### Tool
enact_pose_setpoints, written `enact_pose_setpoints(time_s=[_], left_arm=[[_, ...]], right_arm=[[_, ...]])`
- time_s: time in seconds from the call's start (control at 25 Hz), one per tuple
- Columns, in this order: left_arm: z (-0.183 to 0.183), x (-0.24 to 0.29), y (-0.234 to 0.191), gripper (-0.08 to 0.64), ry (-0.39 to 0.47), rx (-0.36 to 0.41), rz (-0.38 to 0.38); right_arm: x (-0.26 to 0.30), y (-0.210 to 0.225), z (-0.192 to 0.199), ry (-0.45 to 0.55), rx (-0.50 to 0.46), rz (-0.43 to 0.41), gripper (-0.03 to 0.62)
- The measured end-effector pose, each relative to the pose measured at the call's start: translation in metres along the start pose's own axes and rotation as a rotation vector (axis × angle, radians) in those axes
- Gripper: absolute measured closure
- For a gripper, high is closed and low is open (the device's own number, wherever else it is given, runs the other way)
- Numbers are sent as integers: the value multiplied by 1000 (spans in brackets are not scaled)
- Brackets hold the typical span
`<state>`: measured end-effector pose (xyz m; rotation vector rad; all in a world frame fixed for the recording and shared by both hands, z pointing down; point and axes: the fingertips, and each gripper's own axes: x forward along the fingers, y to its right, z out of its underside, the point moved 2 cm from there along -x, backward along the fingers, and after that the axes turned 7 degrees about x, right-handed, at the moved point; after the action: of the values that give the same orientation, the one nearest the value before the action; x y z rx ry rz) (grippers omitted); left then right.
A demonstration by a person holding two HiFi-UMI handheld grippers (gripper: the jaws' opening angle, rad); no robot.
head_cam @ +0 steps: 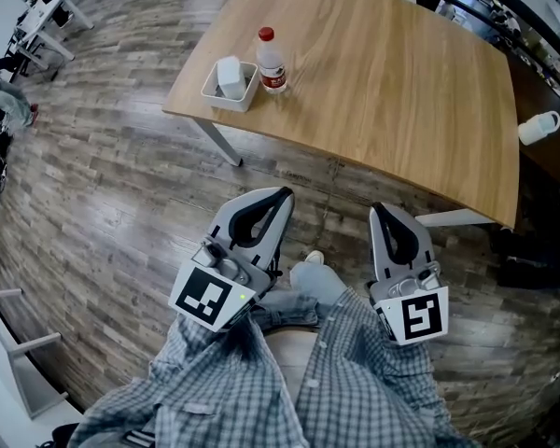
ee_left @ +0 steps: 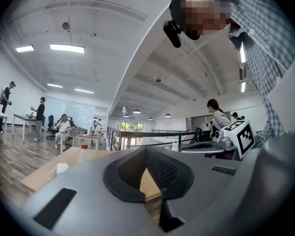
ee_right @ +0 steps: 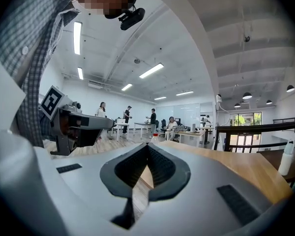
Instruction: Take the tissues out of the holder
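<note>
The white tissue holder (head_cam: 230,84) stands at the near left corner of the wooden table (head_cam: 392,91), with white tissues standing up in it. The left gripper view shows that holder (ee_left: 59,170) small and far off. My left gripper (head_cam: 285,194) is held low in front of the person's legs, well short of the table, shut and empty; its jaws (ee_left: 146,149) meet at the tip. My right gripper (head_cam: 377,209) hangs beside it at the same distance, also shut with nothing in it, and its jaws (ee_right: 147,145) are pressed together.
A clear bottle with a red cap (head_cam: 272,62) stands right next to the holder. A white bottle (head_cam: 539,128) lies off the table's right side. Wooden floor separates me from the table edge. White desks (head_cam: 47,12) and several people fill the room beyond.
</note>
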<state>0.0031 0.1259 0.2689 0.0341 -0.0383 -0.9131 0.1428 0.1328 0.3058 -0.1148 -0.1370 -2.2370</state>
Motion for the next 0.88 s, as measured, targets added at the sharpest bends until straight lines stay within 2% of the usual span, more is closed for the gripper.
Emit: enact_pose_setpoints(time_s=[0.12, 0.24, 0.44, 0.6, 0.88], left_arm=[[7, 6, 1, 554, -35, -37, -17], [2, 14, 2, 554, -9, -9, -21], [3, 16, 5, 554, -46, 6, -38], [6, 15, 8, 554, -66, -19, -41], [9, 22, 4, 554, -68, 18, -23]], right_arm=[[3, 9, -3, 18, 13, -7, 584], [1, 19, 0, 6, -7, -16, 584], [-1, 31, 0, 13, 1, -16, 584], [-1, 33, 3, 11, 4, -21, 584], [0, 34, 9, 1, 8, -8, 584]])
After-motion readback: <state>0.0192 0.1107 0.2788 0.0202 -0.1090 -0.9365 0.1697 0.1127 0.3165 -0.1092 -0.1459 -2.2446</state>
